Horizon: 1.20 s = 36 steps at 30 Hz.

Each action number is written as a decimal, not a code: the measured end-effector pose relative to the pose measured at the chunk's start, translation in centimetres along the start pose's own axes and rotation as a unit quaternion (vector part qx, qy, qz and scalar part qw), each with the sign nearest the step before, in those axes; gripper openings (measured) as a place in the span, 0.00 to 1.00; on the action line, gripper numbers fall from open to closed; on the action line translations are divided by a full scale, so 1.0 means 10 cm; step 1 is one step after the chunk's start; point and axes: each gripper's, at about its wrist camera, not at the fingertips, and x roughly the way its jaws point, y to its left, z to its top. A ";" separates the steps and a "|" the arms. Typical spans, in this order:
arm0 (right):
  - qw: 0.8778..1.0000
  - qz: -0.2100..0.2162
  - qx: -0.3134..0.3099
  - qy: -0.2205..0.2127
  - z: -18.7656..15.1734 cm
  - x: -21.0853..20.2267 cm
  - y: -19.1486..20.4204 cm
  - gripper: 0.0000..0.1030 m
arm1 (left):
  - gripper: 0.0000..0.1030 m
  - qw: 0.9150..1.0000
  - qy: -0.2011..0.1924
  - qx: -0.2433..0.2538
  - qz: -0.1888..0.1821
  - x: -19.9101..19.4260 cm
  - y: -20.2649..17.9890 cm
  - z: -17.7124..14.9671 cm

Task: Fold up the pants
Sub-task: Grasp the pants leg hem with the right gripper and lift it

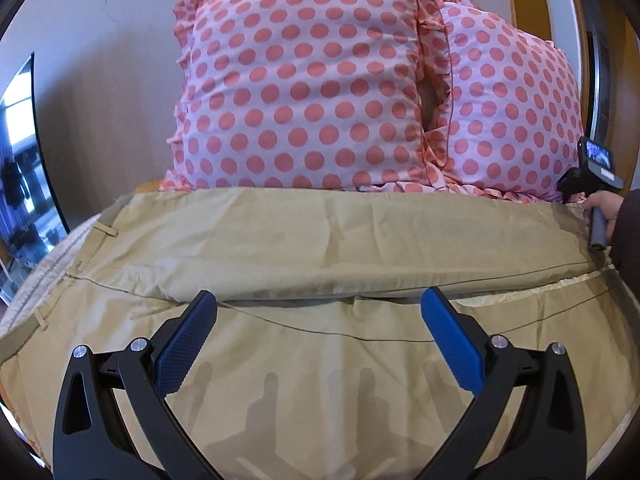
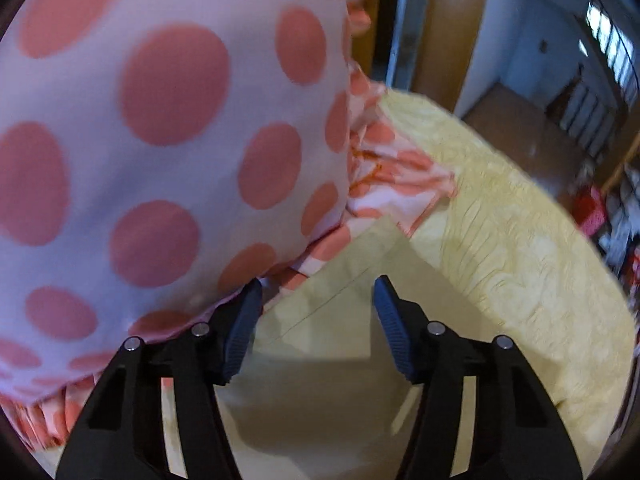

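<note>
Khaki pants (image 1: 304, 248) lie spread flat across the bed, waistband with belt loops at the left, legs running to the right, one leg lying on the other. My left gripper (image 1: 318, 304) is open and empty, just above the pants near the middle. My right gripper (image 2: 318, 294) is open and empty over the hem corner of the pant leg (image 2: 340, 292). The right gripper also shows in the left wrist view (image 1: 592, 184), at the far right end of the pants, held by a hand.
Two pink pillows with coral dots (image 1: 304, 84) stand at the back, right behind the pants, and fill the left of the right wrist view (image 2: 160, 140). A yellow bedspread (image 2: 500, 232) covers the bed; its edge drops to the floor at right. A mirror (image 1: 20, 168) is at left.
</note>
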 end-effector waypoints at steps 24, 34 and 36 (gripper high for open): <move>0.928 0.338 0.079 -0.132 -1.69 -1.60 -2.07 0.03 | 0.99 0.999 -0.034 -0.018 0.008 -0.50 0.15 -0.13; 0.925 0.353 0.135 -0.041 -2.14 -1.29 -2.36 0.21 | 0.99 0.998 -0.047 -0.028 0.028 -0.62 0.27 -0.07; 0.923 0.354 0.148 -0.028 -2.15 -1.24 -2.38 0.26 | 0.99 0.998 -0.046 -0.029 0.034 -0.61 0.32 -0.07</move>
